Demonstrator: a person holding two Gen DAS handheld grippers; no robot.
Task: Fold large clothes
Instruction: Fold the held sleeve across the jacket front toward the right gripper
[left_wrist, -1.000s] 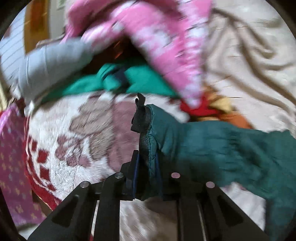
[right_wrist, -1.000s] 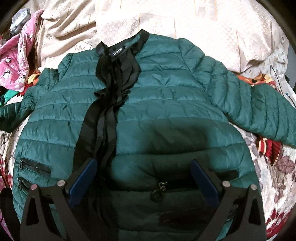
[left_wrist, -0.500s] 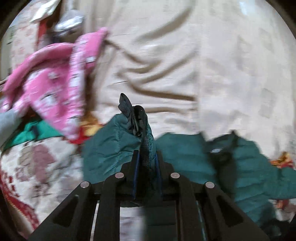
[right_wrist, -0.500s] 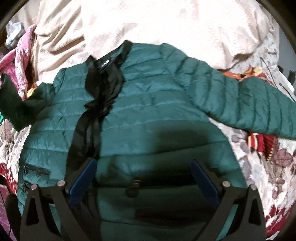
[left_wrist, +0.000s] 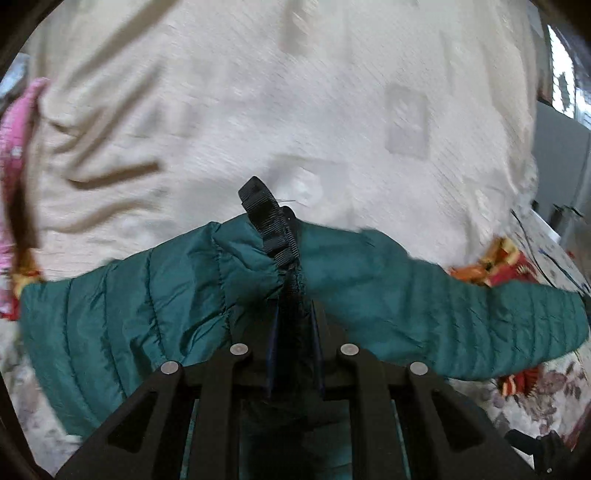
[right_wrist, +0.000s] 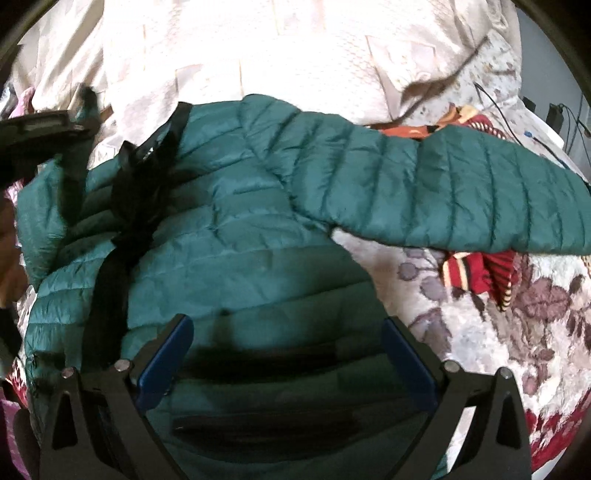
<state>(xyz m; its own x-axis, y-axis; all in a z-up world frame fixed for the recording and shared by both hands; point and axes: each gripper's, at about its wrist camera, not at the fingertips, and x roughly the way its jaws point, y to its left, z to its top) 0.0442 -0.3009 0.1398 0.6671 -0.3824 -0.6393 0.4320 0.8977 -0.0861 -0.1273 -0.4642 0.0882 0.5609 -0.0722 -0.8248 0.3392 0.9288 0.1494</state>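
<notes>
A dark green quilted jacket (right_wrist: 258, 229) lies front up on the bed, its black ribbon trim (right_wrist: 136, 192) running down the front. Its right sleeve (right_wrist: 461, 192) stretches out to the right. My left gripper (left_wrist: 293, 306) is shut on the cuff of the left sleeve (left_wrist: 147, 295), whose black strap (left_wrist: 269, 218) sticks up above the pads. That gripper also shows at the left edge of the right wrist view, as a dark body (right_wrist: 40, 125) above the jacket's left shoulder. My right gripper (right_wrist: 286, 332) hangs open over the jacket's lower front, with nothing between its fingers.
A cream quilt (right_wrist: 258, 48) covers the far side of the bed, and a floral blanket (right_wrist: 517, 332) lies under the jacket. A red striped garment (right_wrist: 476, 273) peeks out under the right sleeve. Pink clothing (left_wrist: 14, 147) lies at the left. Cables (right_wrist: 532, 122) run at the far right.
My left gripper has carried the sleeve cuff from the pile of clothes at the left across towards the jacket's body. The right gripper has drifted a little over the jacket, still open.
</notes>
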